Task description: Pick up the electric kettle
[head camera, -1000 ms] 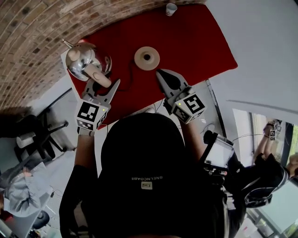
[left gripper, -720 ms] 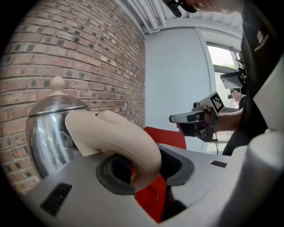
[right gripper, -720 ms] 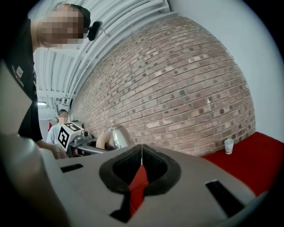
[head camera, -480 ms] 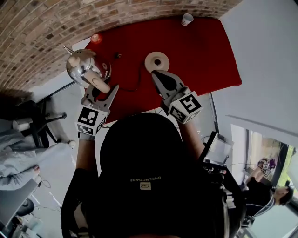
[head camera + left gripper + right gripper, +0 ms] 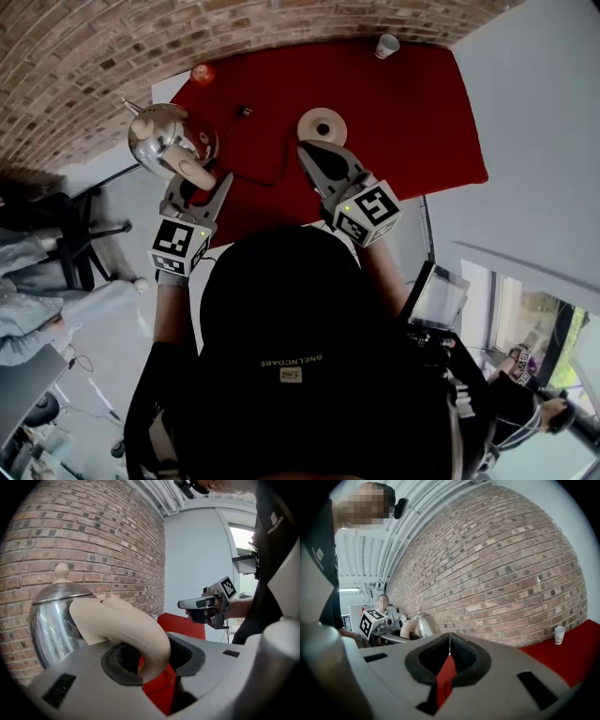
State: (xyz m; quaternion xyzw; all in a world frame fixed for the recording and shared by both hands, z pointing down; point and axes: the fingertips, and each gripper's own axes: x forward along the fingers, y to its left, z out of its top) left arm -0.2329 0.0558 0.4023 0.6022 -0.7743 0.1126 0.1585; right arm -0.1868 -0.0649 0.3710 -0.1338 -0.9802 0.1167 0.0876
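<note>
The steel electric kettle (image 5: 155, 136) hangs in the air at the red table's (image 5: 403, 122) left edge. Its cream handle (image 5: 194, 170) is between the jaws of my left gripper (image 5: 199, 187), which is shut on it. In the left gripper view the handle (image 5: 119, 625) curves down between the jaws of that gripper (image 5: 150, 656), with the kettle body (image 5: 54, 618) just beyond. The kettle's round base (image 5: 322, 126) lies on the table. My right gripper (image 5: 307, 153) is shut and holds nothing, its tips just in front of the base. In the right gripper view its jaws (image 5: 449, 649) meet.
A black cord with a plug (image 5: 245, 112) runs from the base across the table. A white paper cup (image 5: 385, 45) stands at the far edge and a small red object (image 5: 202, 73) at the far left corner. A brick wall (image 5: 84, 56) lies behind the table.
The kettle in my left gripper has moved left, farther from its base. My right gripper has shifted a little to the left, in front of the base.
</note>
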